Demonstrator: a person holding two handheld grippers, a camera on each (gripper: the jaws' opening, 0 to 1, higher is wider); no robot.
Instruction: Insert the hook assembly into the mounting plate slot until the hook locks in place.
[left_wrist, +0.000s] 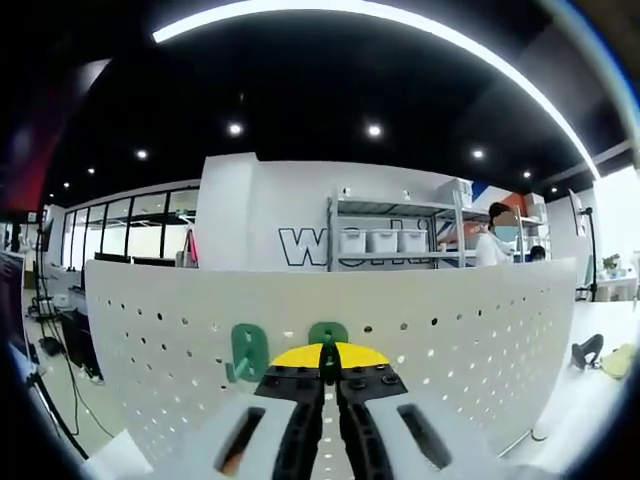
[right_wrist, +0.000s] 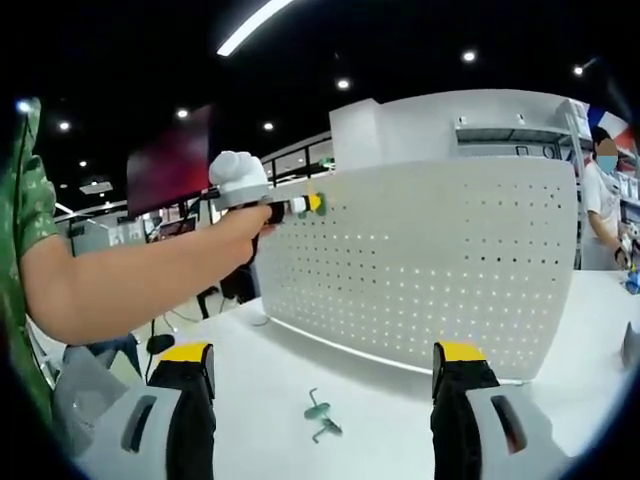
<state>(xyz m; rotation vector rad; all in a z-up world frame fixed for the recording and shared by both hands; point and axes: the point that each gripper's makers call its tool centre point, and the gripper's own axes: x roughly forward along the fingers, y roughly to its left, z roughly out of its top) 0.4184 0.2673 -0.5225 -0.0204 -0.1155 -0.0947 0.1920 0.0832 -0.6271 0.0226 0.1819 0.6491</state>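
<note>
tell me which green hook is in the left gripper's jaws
The green hook above the yellow jaw tips of the left gripper; the other green hook hangs free on the white pegboard.

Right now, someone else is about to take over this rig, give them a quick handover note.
Left gripper: jaws shut on a green hook, pressed against the white perforated mounting plate.
Right gripper: open, holding nothing, hovering over the white table.
A second green hook already hangs on the plate, beside the held one. Spare hooks lie on the table in front of the plate.
Done: one hook mounted. Left: seat the held hook; whether it has locked cannot be told.
</note>
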